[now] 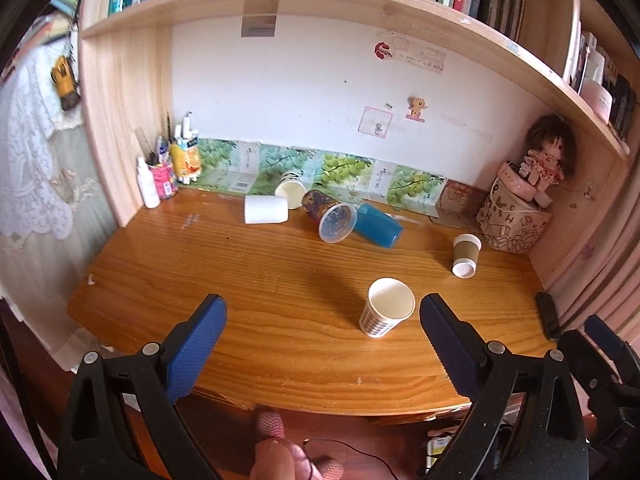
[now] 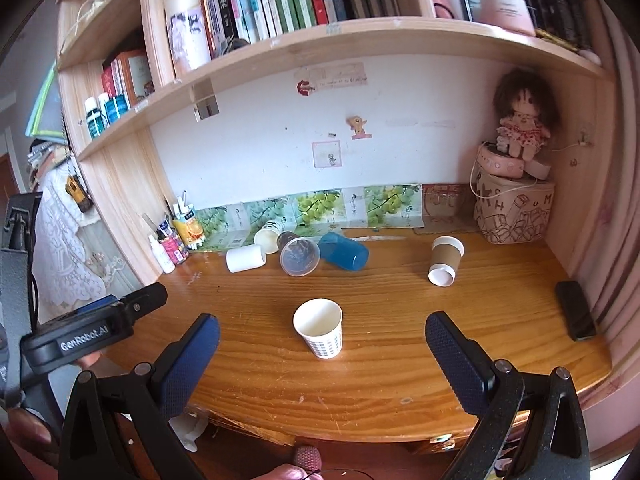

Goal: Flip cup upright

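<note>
A checked paper cup (image 1: 385, 307) (image 2: 320, 333) stands upright on the wooden desk (image 1: 256, 304) (image 2: 384, 360) near its front. Several cups lie on their sides further back: a brown-sleeved cup (image 1: 465, 255) (image 2: 445, 260), a blue cup (image 1: 378, 229) (image 2: 345, 256), a clear plastic cup (image 1: 331, 216) (image 2: 299, 255), a white cup (image 1: 266, 209) (image 2: 245, 259) and a cream cup (image 1: 289, 191) (image 2: 267, 237). My left gripper (image 1: 322, 340) is open and empty above the desk's front edge. My right gripper (image 2: 322, 354) is open and empty, with the checked cup between its fingers and a little beyond them.
Pen pots and bottles (image 1: 168, 164) (image 2: 176, 236) stand at the back left. A patterned bag with a doll (image 1: 516, 216) (image 2: 514, 208) fills the back right corner. A black phone (image 1: 547, 315) (image 2: 576, 310) lies at the right edge. A bookshelf hangs overhead.
</note>
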`<state>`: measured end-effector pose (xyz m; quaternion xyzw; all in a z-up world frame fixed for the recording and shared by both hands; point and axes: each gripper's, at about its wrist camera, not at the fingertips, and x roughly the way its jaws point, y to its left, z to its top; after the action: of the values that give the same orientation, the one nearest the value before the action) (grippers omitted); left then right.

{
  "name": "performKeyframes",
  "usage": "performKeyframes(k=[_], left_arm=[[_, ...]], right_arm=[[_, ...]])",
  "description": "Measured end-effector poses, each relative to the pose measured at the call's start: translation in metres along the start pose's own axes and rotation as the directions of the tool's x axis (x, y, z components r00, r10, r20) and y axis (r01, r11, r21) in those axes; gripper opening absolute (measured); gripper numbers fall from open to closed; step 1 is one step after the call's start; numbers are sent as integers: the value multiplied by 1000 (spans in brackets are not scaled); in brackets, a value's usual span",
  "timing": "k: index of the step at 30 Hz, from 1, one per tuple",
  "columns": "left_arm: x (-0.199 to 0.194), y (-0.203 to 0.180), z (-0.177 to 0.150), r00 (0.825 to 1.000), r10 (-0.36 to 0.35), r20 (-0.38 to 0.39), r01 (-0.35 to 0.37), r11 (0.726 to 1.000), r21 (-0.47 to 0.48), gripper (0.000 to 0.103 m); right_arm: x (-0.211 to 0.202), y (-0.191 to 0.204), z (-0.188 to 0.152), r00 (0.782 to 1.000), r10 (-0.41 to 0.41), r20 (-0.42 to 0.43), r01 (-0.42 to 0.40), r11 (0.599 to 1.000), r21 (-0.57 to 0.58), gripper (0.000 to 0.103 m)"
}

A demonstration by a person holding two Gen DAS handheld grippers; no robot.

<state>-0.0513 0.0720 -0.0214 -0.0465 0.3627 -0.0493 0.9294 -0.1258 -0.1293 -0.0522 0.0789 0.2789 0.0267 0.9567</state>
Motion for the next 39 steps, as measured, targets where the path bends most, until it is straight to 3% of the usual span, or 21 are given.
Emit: performKeyframes(k=[5, 10, 15, 39], left_arm=[[-23, -12, -4, 998, 12, 69, -12, 1000, 5, 98], [-46, -19, -5, 983, 12, 183, -13, 1000, 3, 98], [-56, -27, -6, 969, 13, 245, -18, 1000, 16, 98], [-48, -33, -5, 973, 23, 230, -26, 1000, 11, 99]], right_arm=[[-24, -3, -7, 999, 41, 25, -42, 999, 12, 103], [-43, -4, -7, 995, 26, 99, -25, 1000, -11, 103], [-50, -11, -6, 989, 20, 146, -22, 1000, 11, 103], [-45, -13, -1, 988, 29, 154, -28, 1000, -9, 103]])
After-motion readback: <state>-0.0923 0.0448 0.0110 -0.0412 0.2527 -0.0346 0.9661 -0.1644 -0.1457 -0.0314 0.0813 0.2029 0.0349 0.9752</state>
